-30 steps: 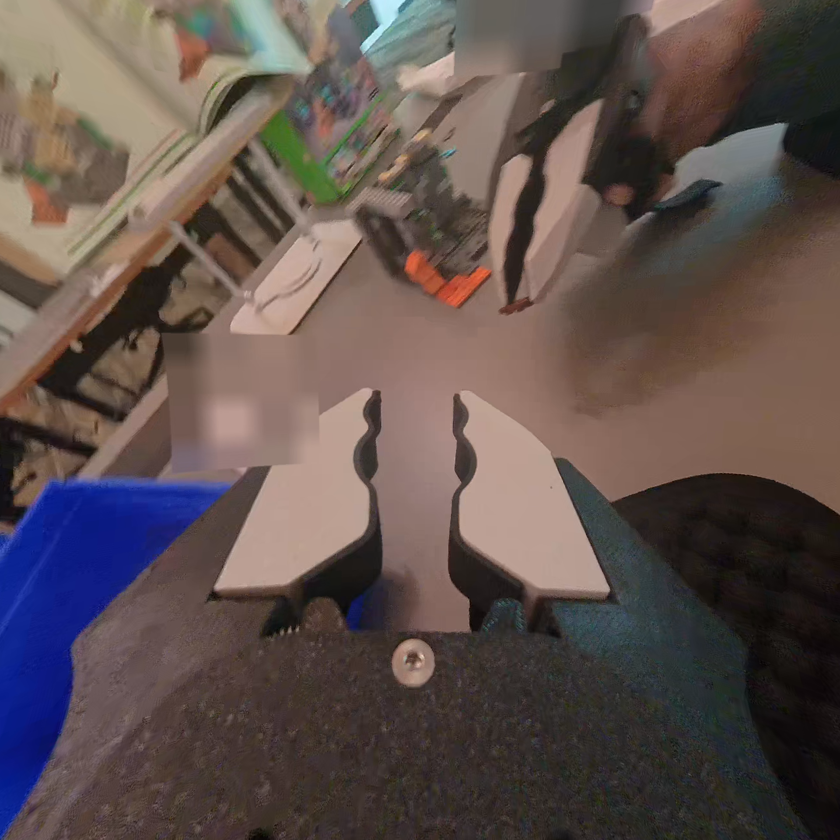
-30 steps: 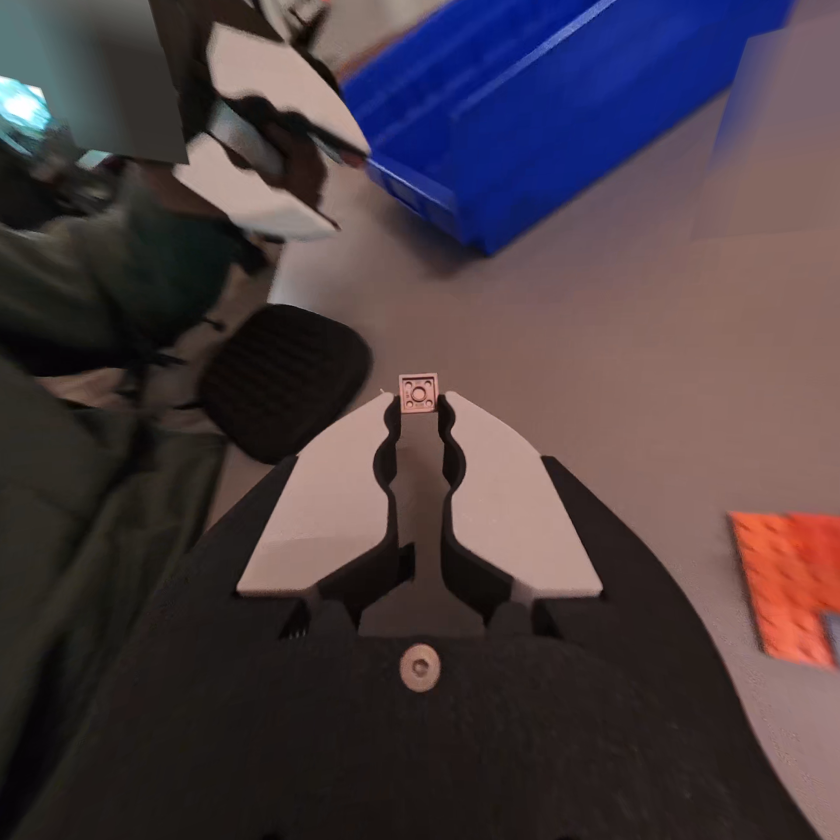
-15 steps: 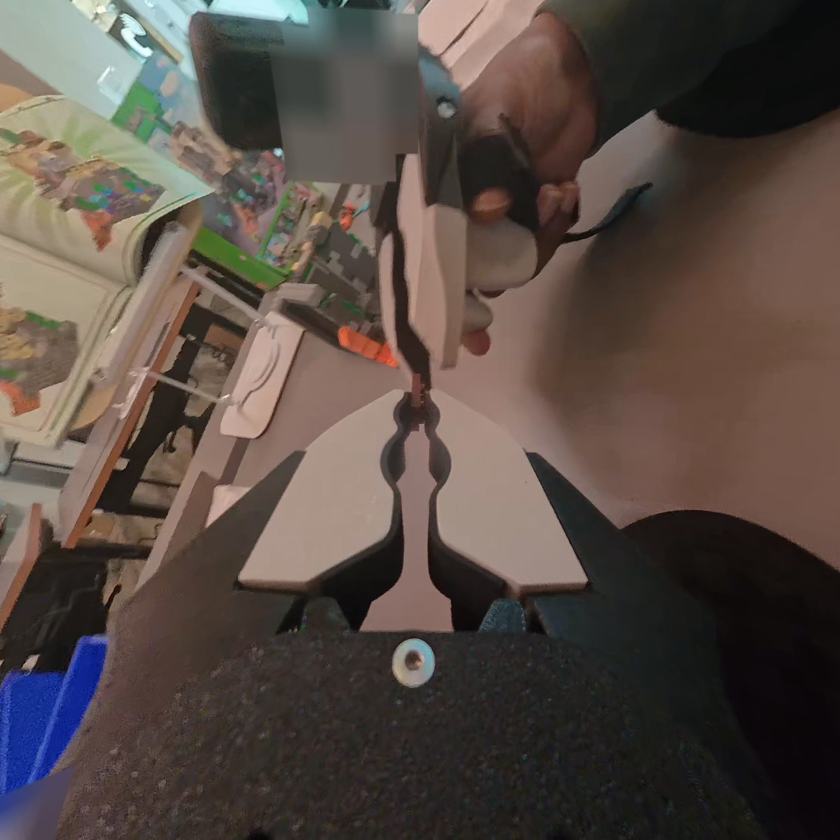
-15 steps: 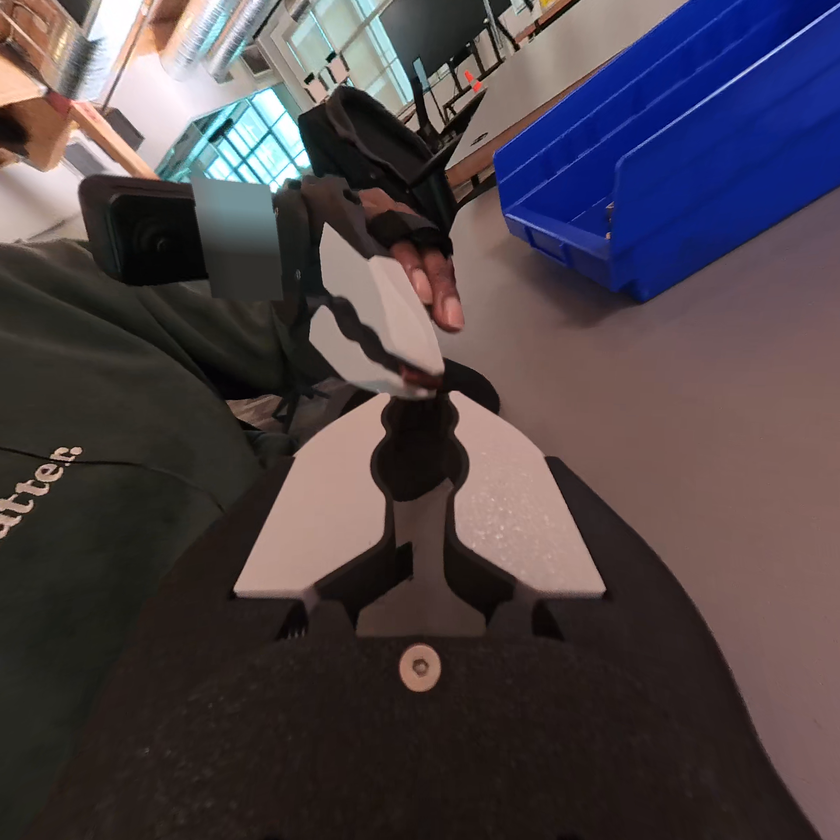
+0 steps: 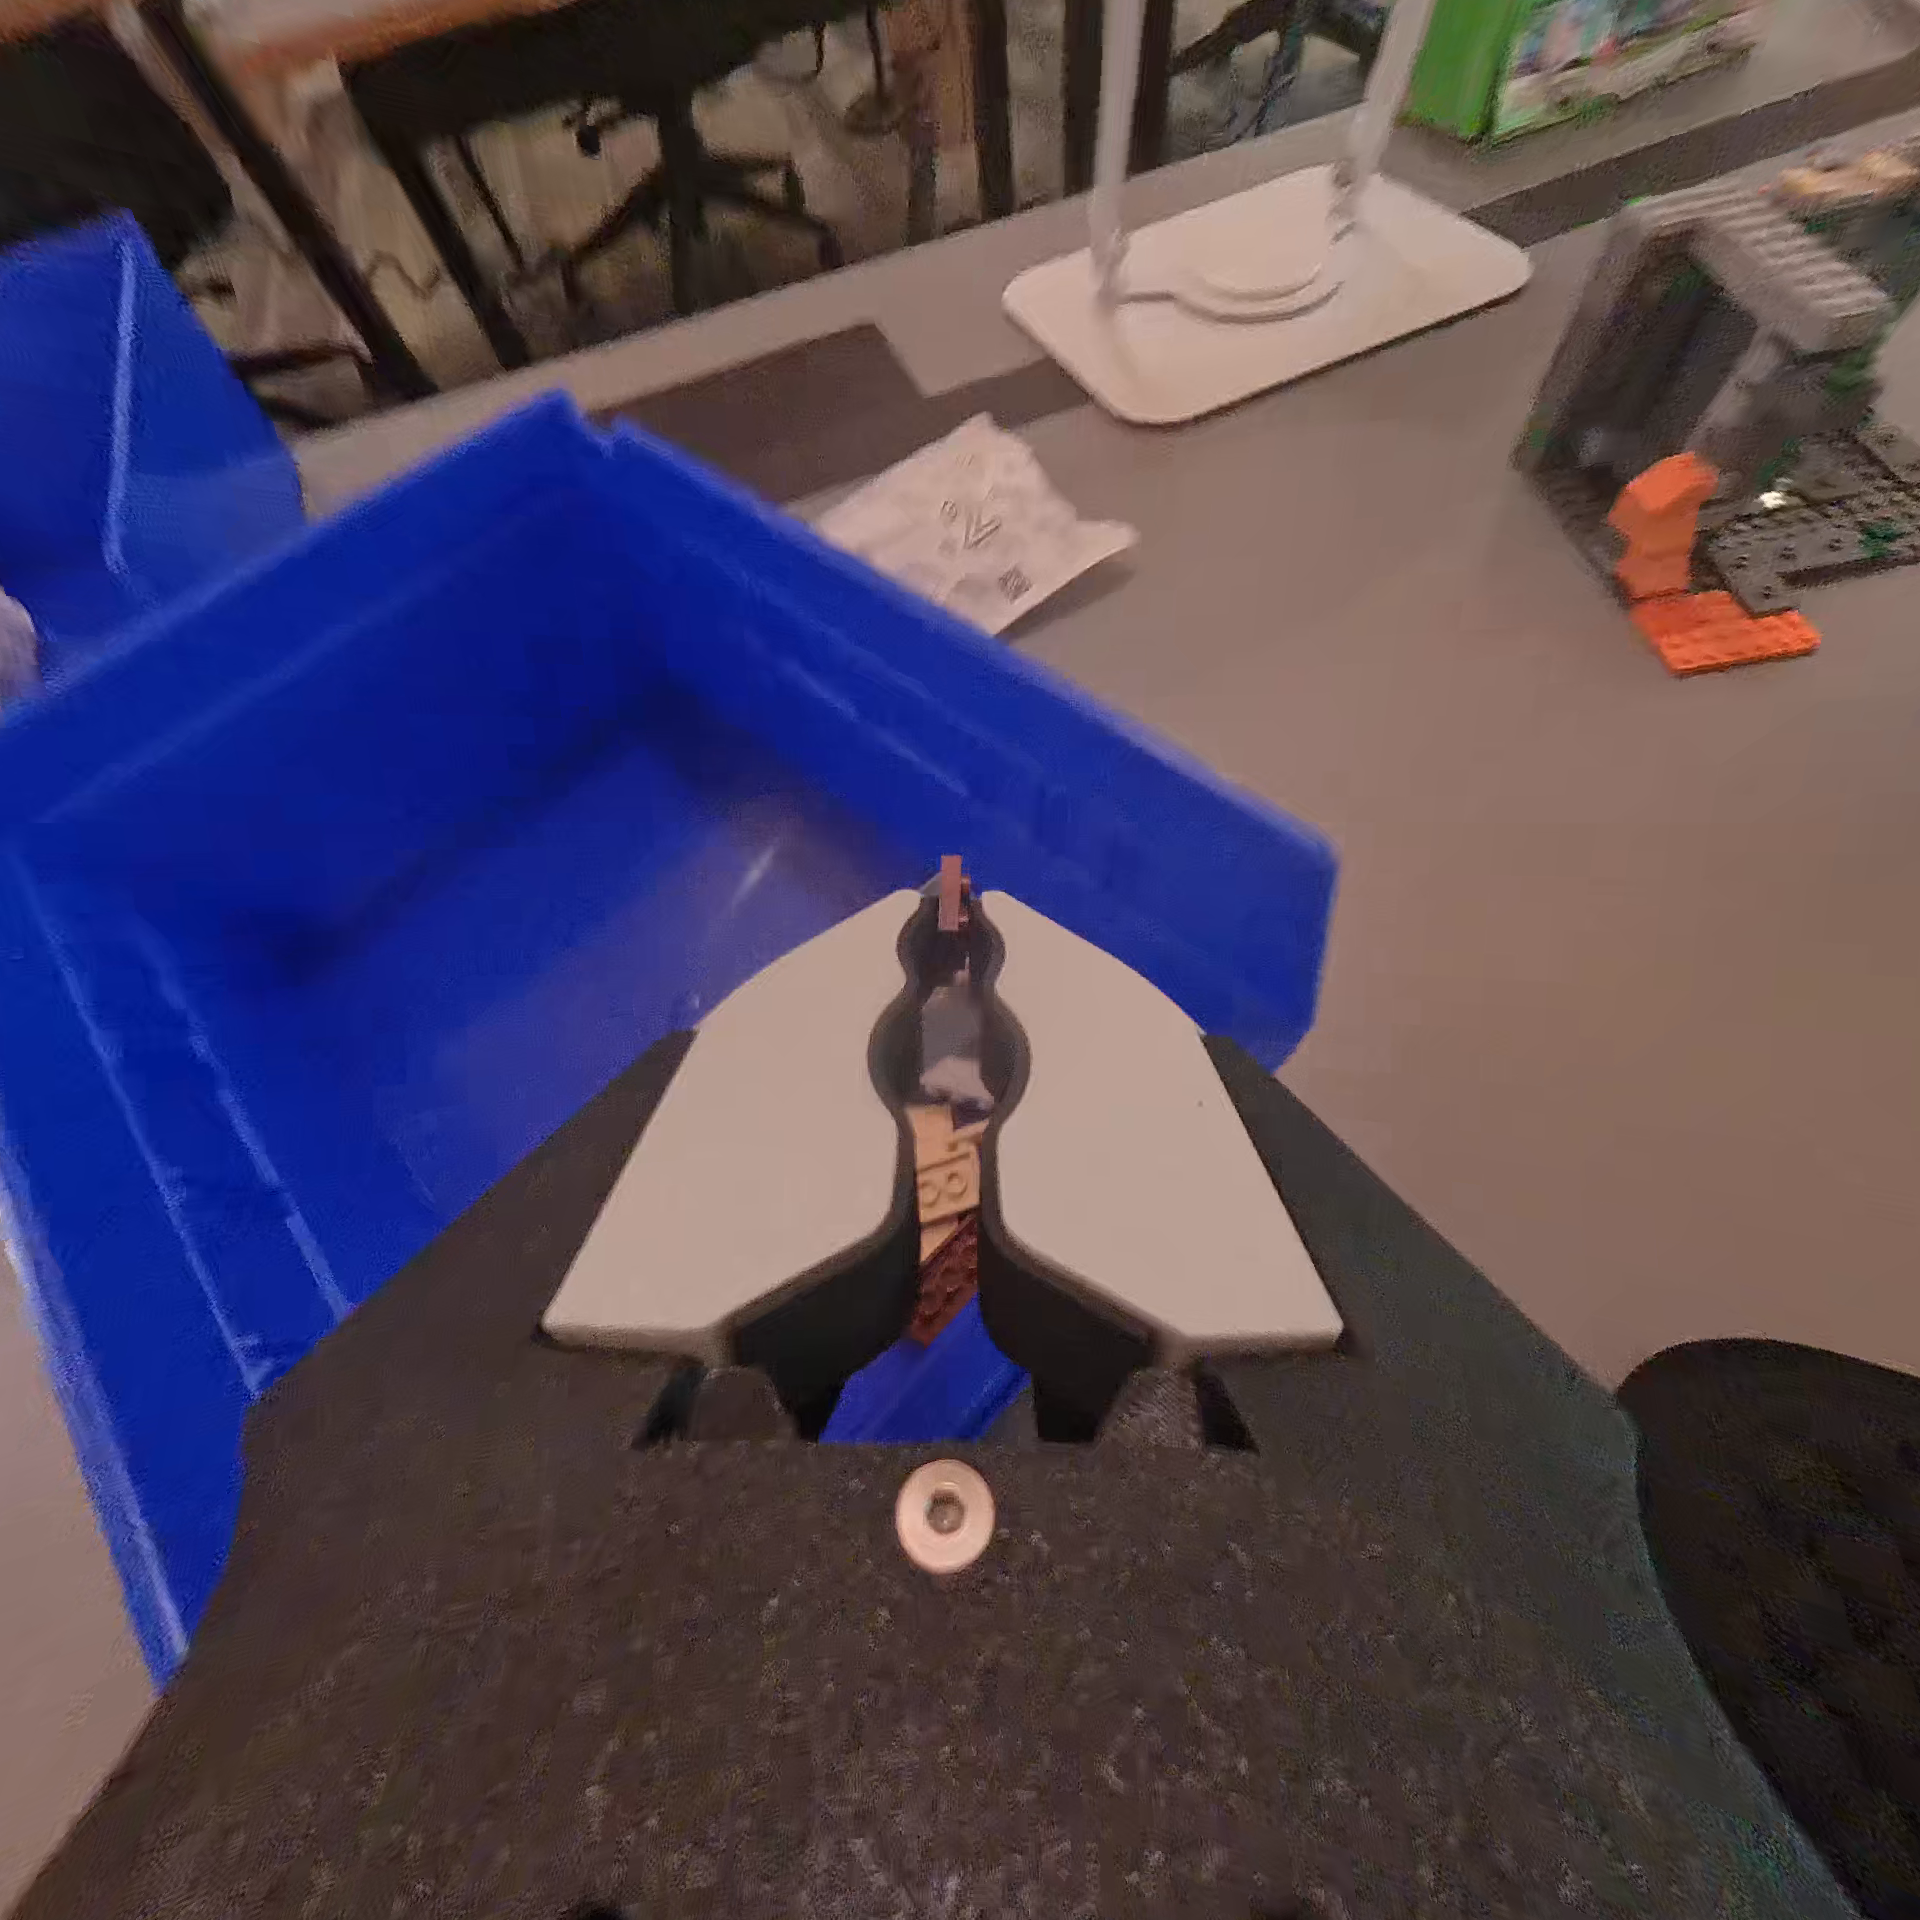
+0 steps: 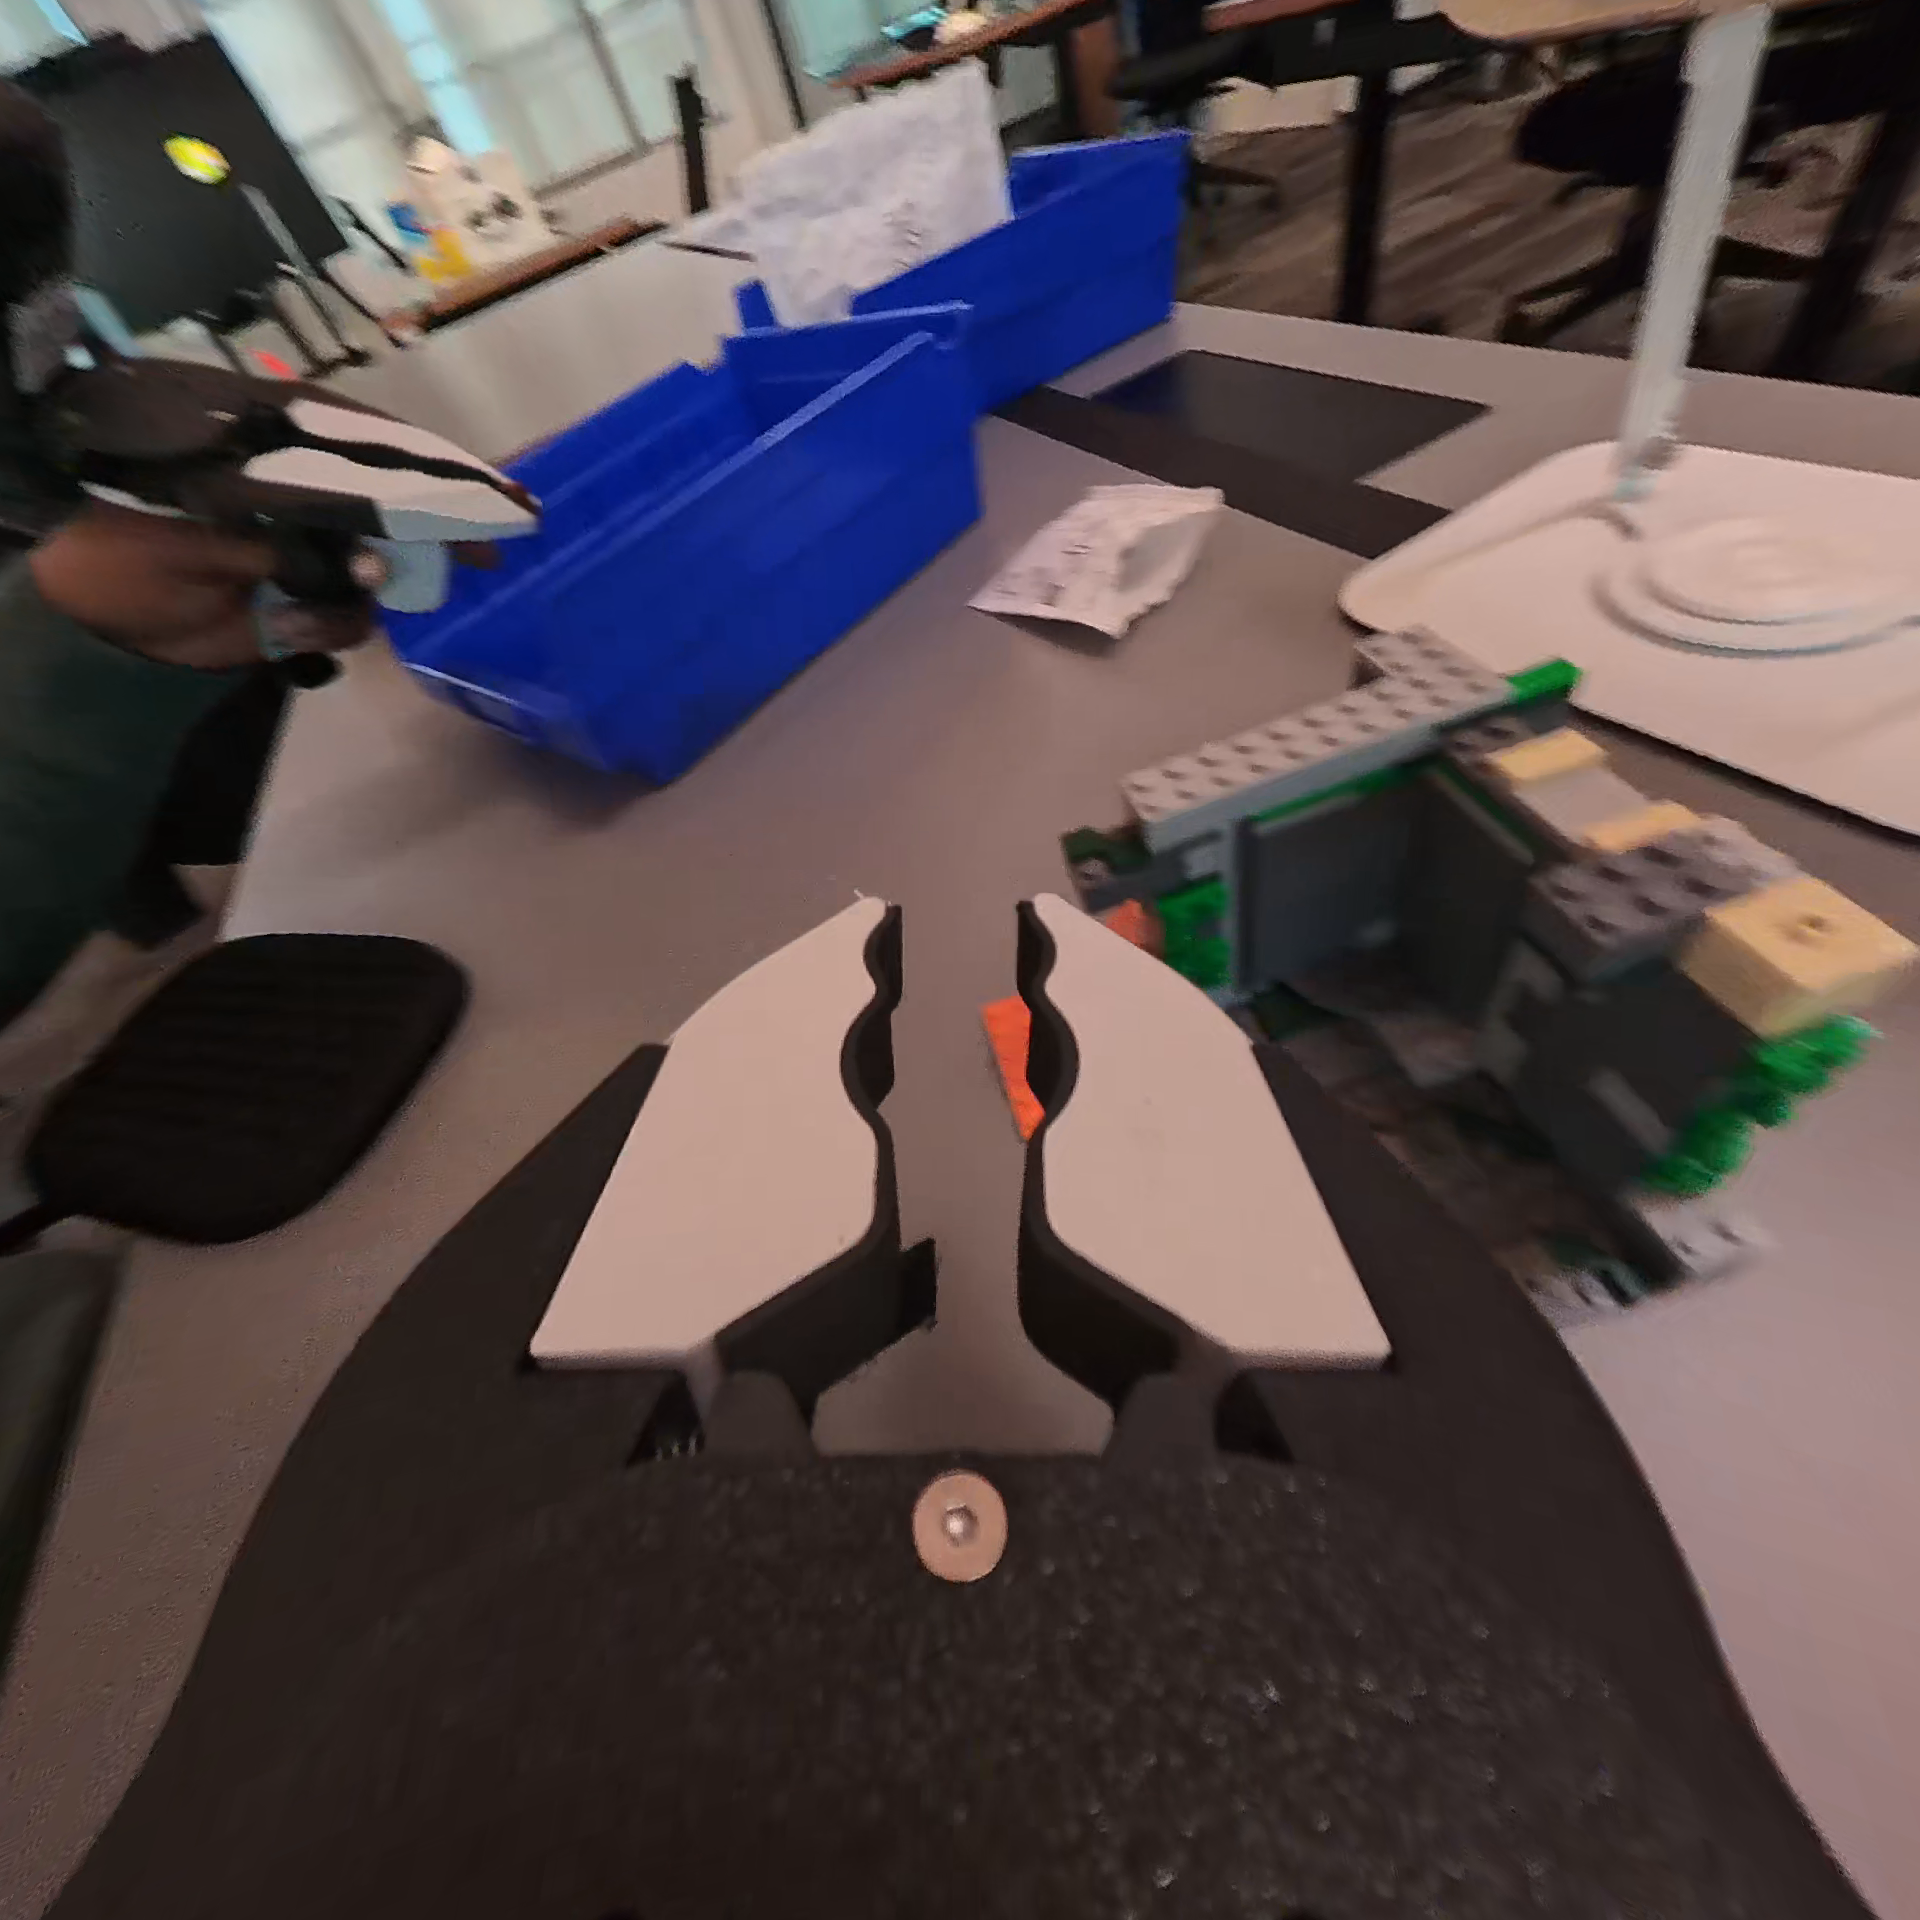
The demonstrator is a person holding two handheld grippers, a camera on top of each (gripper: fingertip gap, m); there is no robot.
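A blue bin (image 5: 436, 831) is being overhung by the left gripper (image 5: 951, 904), whose fingers (image 5: 810, 1122) are being kept almost closed on a thin brown plate (image 5: 950, 891) pinched edge-on at their tips. Tan and dark brown bricks (image 5: 948, 1195) are being shown on the bin floor through the slot behind the tips. A second blue bin (image 5: 114, 416) is being seen at the far left, behind the first. In the right wrist view a crumpled sheet (image 6: 883, 197) is being held up in that farther bin (image 6: 1081, 239).

On the table (image 5: 1455, 935), right of the bins, a paper leaflet (image 5: 977, 520) is lying flat, and beyond it a white lamp base (image 5: 1268, 301) is standing. At the far right a brick building (image 5: 1745, 395) is standing on a dark baseplate, with orange plates (image 5: 1725, 634) at its near corner.

The right gripper (image 6: 958, 909) is being held with its fingers (image 6: 769, 1122) apart and nothing between them, just left of the building (image 6: 1455, 904). An orange plate (image 6: 1013, 1060) is partly being hidden by the right finger. A black pad (image 6: 239, 1081) is lying at the left.
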